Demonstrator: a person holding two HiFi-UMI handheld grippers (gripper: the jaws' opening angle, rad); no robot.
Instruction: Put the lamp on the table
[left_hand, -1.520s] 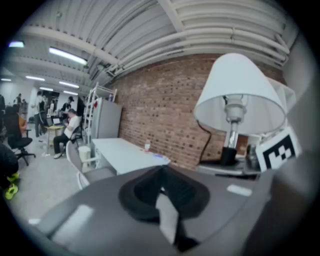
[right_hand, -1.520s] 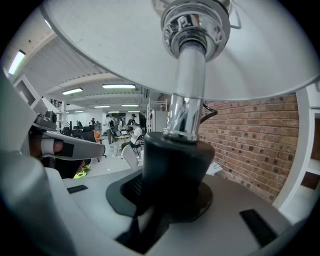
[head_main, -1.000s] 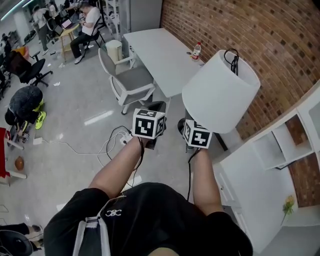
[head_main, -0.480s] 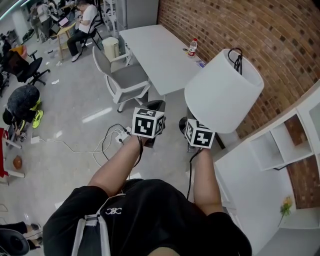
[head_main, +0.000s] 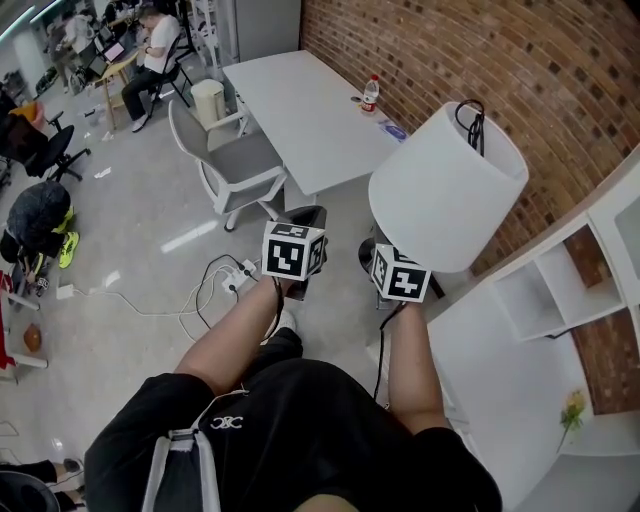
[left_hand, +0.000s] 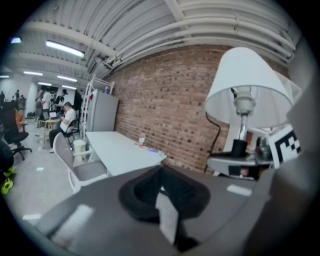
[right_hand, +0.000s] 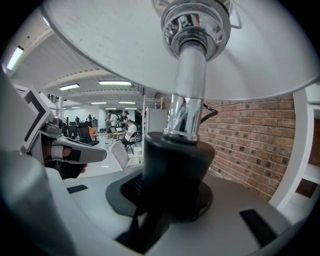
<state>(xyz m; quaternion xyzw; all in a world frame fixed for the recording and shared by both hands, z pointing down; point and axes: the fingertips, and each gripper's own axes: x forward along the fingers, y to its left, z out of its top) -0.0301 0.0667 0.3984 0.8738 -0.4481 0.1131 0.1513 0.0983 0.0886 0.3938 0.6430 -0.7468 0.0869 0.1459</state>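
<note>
Ahead of us the long white table (head_main: 290, 100) ran along the brick wall (head_main: 480, 50), a grey chair (head_main: 235, 165) pulled up on its near side, and the lamp (head_main: 445, 190) was nowhere near it yet: it hung in the air on our right, beside the white shelving (head_main: 560, 290), well apart from the table. Our right hand-held gripper (right_hand: 167, 195) had its jaws clamped on the black collar just under the chrome stem (right_hand: 187, 85), shade overhead. Our left hand-held gripper (left_hand: 165, 197) had its jaws drawn together on nothing, level with the right one. To our eye this was the carry, and doing it well meant keeping the stem upright so the top-heavy shade didn't lever the collar round in the grip. We judged the near end of the table the place to aim for, clear of the chair and of the small bottle (head_main: 370, 93) by the wall. The black cord (head_main: 468, 115) looped over the shade wanted watching too, since a snag could tug the lamp askew as it went down.
</note>
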